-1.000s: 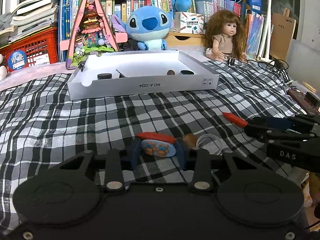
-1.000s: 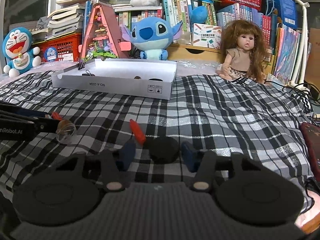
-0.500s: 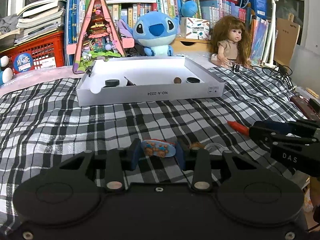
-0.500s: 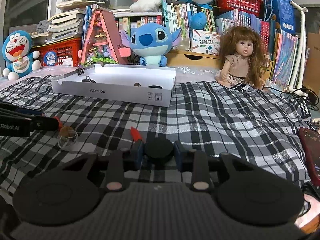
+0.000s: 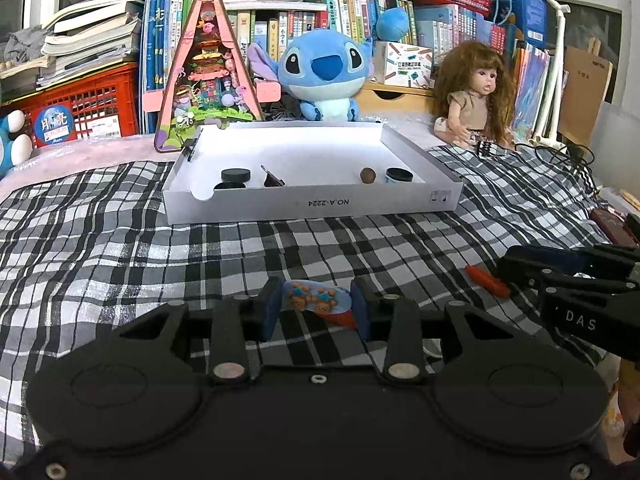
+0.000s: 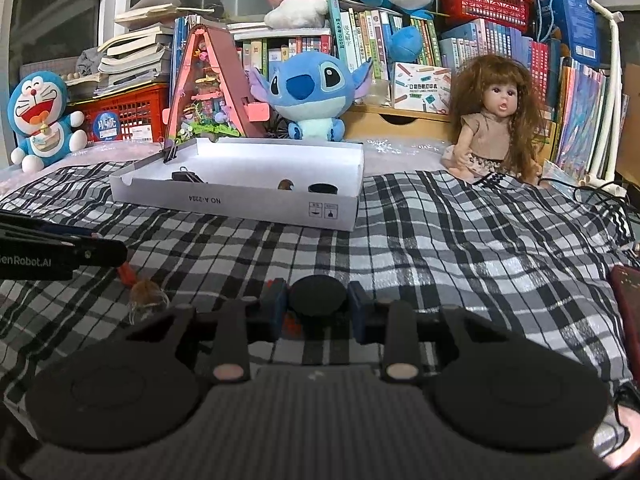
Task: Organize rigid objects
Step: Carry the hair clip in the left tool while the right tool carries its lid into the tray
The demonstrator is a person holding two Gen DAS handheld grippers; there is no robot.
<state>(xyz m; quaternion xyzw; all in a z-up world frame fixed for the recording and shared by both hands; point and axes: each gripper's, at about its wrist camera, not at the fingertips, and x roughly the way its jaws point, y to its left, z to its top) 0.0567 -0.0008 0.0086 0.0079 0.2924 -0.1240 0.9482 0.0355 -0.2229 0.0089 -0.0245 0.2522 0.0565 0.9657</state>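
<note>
My left gripper point(image 5: 316, 310) is shut on a small blue oval piece with bear pictures point(image 5: 316, 302), held above the plaid cloth. My right gripper point(image 6: 318, 306) is shut on a black round disc point(image 6: 317, 301), also lifted. A white shallow box point(image 5: 312, 204) lies ahead on the bed and holds black discs point(image 5: 236, 175), a binder clip point(image 5: 272, 180), a brown ball point(image 5: 367, 176) and a black lid point(image 5: 399, 176). The box also shows in the right wrist view point(image 6: 240, 200). A red pen-like item point(image 5: 486, 276) lies by the right gripper.
A brown nut in a clear ring point(image 6: 146, 294) and a red item point(image 6: 127, 274) lie on the cloth near the left gripper's body point(image 6: 60, 256). A Stitch plush point(image 5: 324, 76), a doll point(image 5: 476, 96), a pink triangular toy house point(image 5: 208, 76) and bookshelves stand behind the box. A dark red phone point(image 6: 626, 312) lies at right.
Both grippers closed on their objects and rose off the cloth: the left on the bear piece, the right on the black disc. Both views moved closer to the white box.
</note>
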